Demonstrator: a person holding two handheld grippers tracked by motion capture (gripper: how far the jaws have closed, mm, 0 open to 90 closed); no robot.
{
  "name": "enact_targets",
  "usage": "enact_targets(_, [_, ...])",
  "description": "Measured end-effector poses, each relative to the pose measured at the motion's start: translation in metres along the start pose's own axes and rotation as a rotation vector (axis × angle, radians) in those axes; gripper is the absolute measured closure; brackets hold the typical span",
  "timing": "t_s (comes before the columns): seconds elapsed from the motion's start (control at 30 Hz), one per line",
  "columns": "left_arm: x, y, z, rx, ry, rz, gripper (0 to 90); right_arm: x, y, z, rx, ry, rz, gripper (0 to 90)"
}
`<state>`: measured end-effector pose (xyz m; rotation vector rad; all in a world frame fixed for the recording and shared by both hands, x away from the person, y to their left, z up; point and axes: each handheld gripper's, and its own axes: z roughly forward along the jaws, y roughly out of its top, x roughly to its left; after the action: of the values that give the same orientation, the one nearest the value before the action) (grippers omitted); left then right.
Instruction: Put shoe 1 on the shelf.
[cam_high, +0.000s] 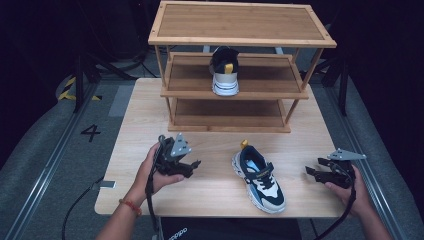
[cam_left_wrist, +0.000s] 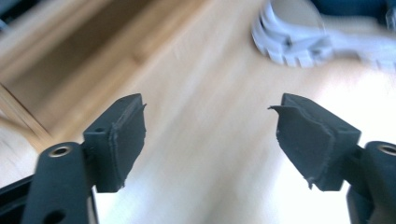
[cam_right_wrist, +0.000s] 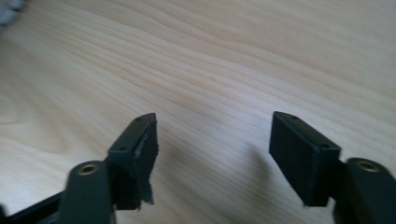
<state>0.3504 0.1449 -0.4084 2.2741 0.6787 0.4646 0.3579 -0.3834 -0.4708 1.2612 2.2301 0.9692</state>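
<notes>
A dark blue and white sneaker (cam_high: 259, 176) with a yellow heel tab lies on the wooden table (cam_high: 215, 190), toe toward the front edge. Its matching sneaker (cam_high: 224, 70) stands on the middle shelf of the wooden rack (cam_high: 240, 25), heel facing me. My left gripper (cam_high: 192, 166) hovers open left of the table sneaker, held in a hand. The left gripper view has the sneaker's white sole (cam_left_wrist: 299, 42) blurred at top right, beyond the open gripper (cam_left_wrist: 208, 135). My right gripper (cam_high: 311, 171) is open right of the sneaker. In its own view the right gripper (cam_right_wrist: 212, 140) holds nothing over bare wood.
The three-tier rack stands at the table's back, its top shelf and bottom shelf (cam_high: 230, 115) bare. Grey floor with rails (cam_high: 45, 165) flanks the table. A black garment edge (cam_high: 175, 232) shows at the front.
</notes>
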Motion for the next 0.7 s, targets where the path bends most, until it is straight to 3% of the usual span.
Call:
enact_targets(0.17, [-0.007, -0.037, 0.005, 0.085, -0.032, -0.012, 24.6, 0.032, 0.014, -0.021, -0.008, 0.085, -0.096, 38.4])
enact_targets(0.27, [-0.012, -0.048, 0.006, 0.118, -0.044, -0.006, 24.2, 0.057, 0.018, -0.031, -0.016, 0.130, -0.158, 37.7])
enact_targets(0.33, [-0.013, -0.054, 0.006, 0.118, -0.075, -0.013, 23.2, 0.070, 0.021, -0.035, -0.019, 0.160, -0.187, 36.8])
enact_targets(0.37, [-0.014, -0.058, 0.006, 0.104, -0.094, -0.033, 22.7, 0.076, 0.022, -0.038, -0.022, 0.180, -0.192, 36.0])
enact_targets(0.43, [-0.015, -0.063, 0.006, 0.115, -0.106, -0.035, 22.6, 0.088, 0.024, -0.041, -0.026, 0.216, -0.192, 33.7])
enact_targets(0.5, [-0.018, -0.068, 0.007, 0.131, -0.102, -0.017, 22.3, 0.099, 0.023, -0.043, -0.020, 0.227, -0.207, 32.2])
enact_targets(0.7, [-0.015, -0.079, 0.008, 0.132, -0.092, -0.036, 21.3, 0.121, 0.014, -0.048, -0.011, 0.283, -0.226, 28.4])
